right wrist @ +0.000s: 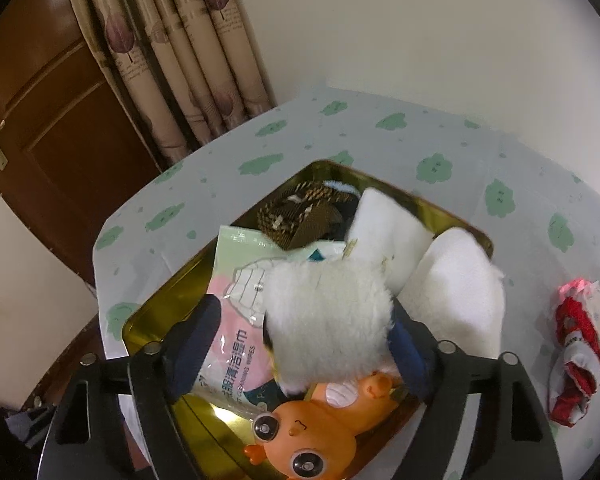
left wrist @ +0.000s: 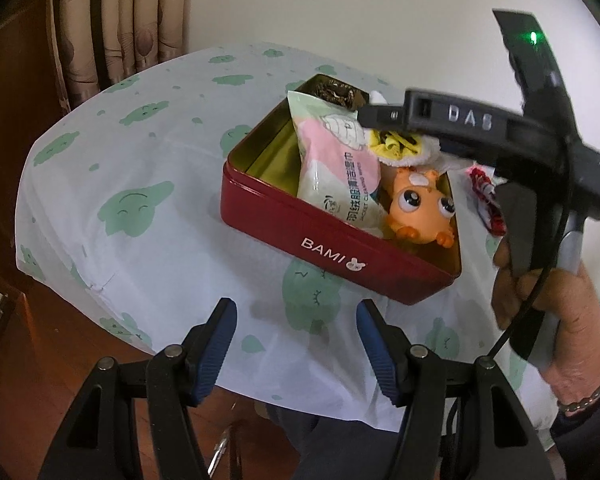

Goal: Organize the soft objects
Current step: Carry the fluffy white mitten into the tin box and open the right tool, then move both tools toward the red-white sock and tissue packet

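Observation:
A red BAMI tin (left wrist: pixel 324 236) with a gold inside (right wrist: pixel 168 304) stands open on the table. It holds a pink-and-green wipes pack (left wrist: pixel 340 168) (right wrist: pixel 240 280), an orange big-eyed squeeze toy (left wrist: pixel 420 208) (right wrist: pixel 324 424), a brown patterned cloth (right wrist: pixel 308 208) and white folded cloths (right wrist: pixel 452 280). My right gripper (right wrist: pixel 304 340) is over the tin, its jaws wide apart, with a white fluffy plush (right wrist: pixel 328 312) (left wrist: pixel 404 148) between them; a firm grip cannot be seen. My left gripper (left wrist: pixel 296 344) is open and empty above the table's near edge.
A red-and-white crumpled cloth (right wrist: pixel 580 352) (left wrist: pixel 486 196) lies on the white tablecloth with green clouds (left wrist: pixel 140 200), right of the tin. Curtains (right wrist: pixel 188 60) and a brown door (right wrist: pixel 48 128) stand behind the table. A wall is at the back.

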Demonstrator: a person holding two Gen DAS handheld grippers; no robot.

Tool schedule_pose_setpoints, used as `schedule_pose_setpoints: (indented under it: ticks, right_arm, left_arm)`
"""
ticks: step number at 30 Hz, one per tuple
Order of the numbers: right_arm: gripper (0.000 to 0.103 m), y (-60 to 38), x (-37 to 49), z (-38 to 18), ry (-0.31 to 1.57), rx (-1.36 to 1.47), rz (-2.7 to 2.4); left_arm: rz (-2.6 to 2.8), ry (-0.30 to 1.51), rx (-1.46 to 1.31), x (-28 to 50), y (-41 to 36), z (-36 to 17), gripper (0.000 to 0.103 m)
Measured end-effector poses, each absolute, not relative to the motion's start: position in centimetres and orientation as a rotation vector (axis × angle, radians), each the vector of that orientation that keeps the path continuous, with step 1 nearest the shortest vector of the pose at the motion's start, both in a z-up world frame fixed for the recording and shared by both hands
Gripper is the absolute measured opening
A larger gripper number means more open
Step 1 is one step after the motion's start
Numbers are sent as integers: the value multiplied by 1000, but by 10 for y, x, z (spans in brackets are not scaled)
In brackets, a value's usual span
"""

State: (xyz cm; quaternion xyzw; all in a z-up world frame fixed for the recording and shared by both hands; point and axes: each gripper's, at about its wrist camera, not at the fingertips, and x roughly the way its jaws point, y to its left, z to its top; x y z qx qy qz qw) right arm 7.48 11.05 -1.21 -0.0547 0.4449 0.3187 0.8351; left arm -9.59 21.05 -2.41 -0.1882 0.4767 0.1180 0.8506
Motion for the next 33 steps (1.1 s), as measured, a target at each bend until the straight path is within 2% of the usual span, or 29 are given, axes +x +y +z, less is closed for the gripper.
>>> schedule_pose_setpoints:
  ticks: [3,7,11,14,24,33]
  right_arm:
    - [80,107,73,-4,922,-96,679]
    - [85,93,64,14,858,-44,671]
    - [97,60,48,31,780,-10,608]
    - [98,23,38,32,763,-20,523]
    - [99,-144,25,-17,865,-84,100]
    - [100,-241,25,-50,932,-162,-152]
  left_arm:
    - [260,1015,-364,-95,207,-25,64]
    - [267,1027,-334,-94,204,-26,64]
    - [274,1039,-305,-92,201,-28,64]
    - [279,1042,-286,-92,199,-28,64]
    - [287,1068,-205,-90,184,-31,64]
    - [287,1109,-91,-86,163,-43,64]
